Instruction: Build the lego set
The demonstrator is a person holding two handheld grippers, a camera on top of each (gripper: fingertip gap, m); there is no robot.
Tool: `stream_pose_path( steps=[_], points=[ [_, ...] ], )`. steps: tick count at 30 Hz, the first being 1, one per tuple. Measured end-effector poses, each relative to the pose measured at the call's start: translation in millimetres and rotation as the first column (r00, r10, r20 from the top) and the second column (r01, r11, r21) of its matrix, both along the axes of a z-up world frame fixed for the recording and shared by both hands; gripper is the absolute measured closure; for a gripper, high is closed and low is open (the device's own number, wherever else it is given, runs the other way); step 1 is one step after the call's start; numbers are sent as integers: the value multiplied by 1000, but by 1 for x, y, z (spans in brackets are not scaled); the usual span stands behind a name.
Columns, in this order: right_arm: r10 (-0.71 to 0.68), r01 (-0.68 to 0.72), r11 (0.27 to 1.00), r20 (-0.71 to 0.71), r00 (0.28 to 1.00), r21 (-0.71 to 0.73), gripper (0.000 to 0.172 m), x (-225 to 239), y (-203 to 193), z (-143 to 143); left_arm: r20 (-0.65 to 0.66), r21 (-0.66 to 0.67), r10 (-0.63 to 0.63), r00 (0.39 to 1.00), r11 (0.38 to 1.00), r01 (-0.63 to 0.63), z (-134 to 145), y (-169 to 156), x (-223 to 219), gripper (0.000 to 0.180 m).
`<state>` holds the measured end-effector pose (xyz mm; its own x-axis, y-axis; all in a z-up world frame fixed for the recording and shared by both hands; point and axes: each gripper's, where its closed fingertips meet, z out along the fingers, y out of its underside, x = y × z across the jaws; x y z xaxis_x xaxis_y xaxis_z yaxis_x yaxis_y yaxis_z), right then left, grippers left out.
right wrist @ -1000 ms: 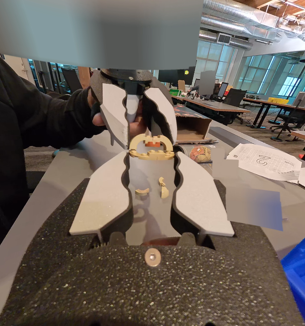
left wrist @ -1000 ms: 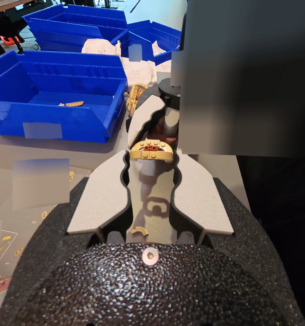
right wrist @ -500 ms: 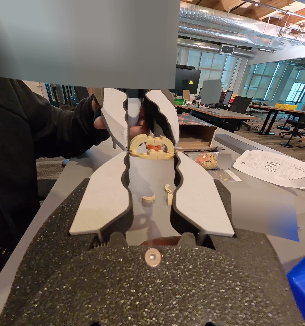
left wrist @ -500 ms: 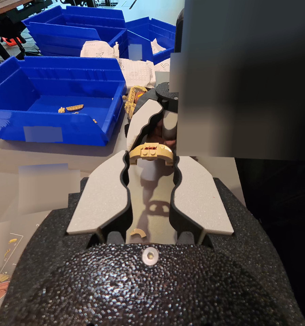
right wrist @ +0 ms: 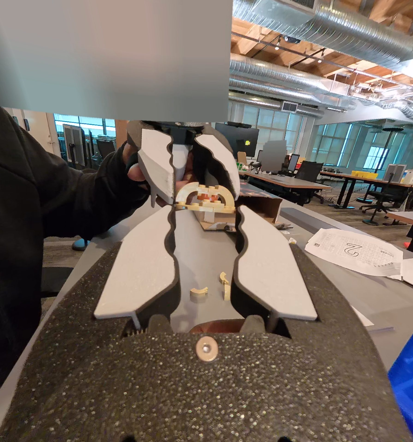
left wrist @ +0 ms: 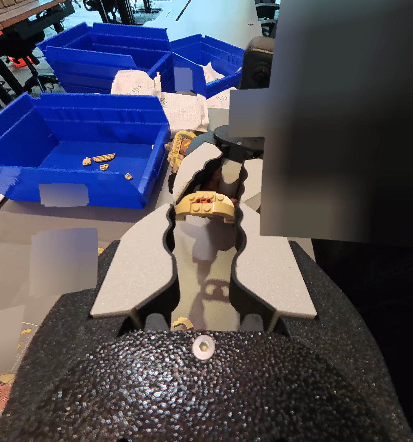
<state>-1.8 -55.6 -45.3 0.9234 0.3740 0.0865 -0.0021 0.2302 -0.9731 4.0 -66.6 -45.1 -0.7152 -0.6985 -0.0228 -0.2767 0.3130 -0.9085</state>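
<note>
A small tan arch-shaped brick assembly [left wrist: 204,207] with a reddish-brown piece in its middle hangs above the grey table [left wrist: 57,220]. My left gripper [left wrist: 205,212] is shut on its two ends. My right gripper [right wrist: 205,210] faces it from the other side and is shut on the same assembly [right wrist: 205,201]. Each view shows the other gripper's grey fingers [left wrist: 196,165] [right wrist: 157,167] closing in on the assembly from behind. A hand in a black sleeve [right wrist: 81,191] holds the left gripper.
A blue bin [left wrist: 93,105] with a few tan pieces [left wrist: 102,159] stands at the left, with more bins and paper bags [left wrist: 184,110] behind. A partly built tan model [left wrist: 176,150] is beside it. Loose tan curved pieces [right wrist: 198,291] lie on the table. A cardboard box [right wrist: 260,208] and a paper bag [right wrist: 353,253] are further off.
Both grippers have risen together with the assembly still held between them. The table and the loose pieces have dropped lower in both views. The jaws have not changed.
</note>
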Motion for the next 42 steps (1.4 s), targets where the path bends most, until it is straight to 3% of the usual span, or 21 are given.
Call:
stream_pose_path(
  steps=[18, 30, 42],
  points=[
    [-189, 174, 951, 35, 981, 255, 125, -27, -43, 53, -26, 48, -93, 995, 994, 94, 46, -36, -31, 133],
    [-277, 266, 940, 23, 960, 215, 125, -35, -49, 39, -89, 45, -145, 985, 988, 150, 37, -44, -38, 133],
    [-270, 277, 905, -65, 961, 322, 125, -47, -57, 45, -143, 100, -220, 965, 967, 235, 42, -56, -49, 133]
  ],
)
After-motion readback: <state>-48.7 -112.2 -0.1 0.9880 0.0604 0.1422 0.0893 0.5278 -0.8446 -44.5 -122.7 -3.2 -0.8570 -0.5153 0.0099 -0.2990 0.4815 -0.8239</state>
